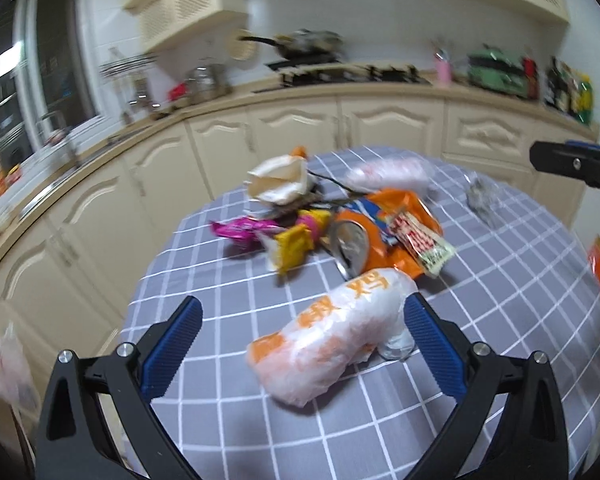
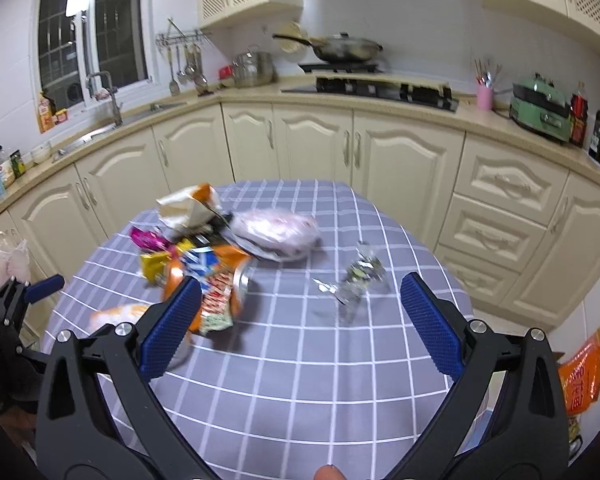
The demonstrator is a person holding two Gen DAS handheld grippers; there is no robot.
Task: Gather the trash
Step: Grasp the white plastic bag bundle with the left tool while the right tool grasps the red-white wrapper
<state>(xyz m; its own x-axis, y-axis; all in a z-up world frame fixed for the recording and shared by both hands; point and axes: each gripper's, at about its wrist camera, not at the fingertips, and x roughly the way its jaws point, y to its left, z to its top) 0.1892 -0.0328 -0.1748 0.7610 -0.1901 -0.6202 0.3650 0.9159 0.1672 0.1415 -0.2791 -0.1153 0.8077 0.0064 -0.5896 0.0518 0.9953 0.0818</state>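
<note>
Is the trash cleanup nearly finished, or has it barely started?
Barely started, it seems. Nothing looks collected: wrappers, a crushed can and crumpled clear plastic lie on the checked tablecloth. The left gripper has open jaws either side of a white-and-orange plastic bag, not yet closed on it. The right gripper hangs open, holding nothing. The whole pile is left.

tablecloth [image 2: 300,380]: grey, white grid | bag [image 1: 332,328]: white, orange print | fingers [image 2: 172,320]: blue

Glossy crinkled plastic bag [image 1: 332,332], shiny metal can [image 1: 350,246], matt checked cloth tablecloth [image 1: 260,420], ribbed gripper pads [image 1: 174,346]
</note>
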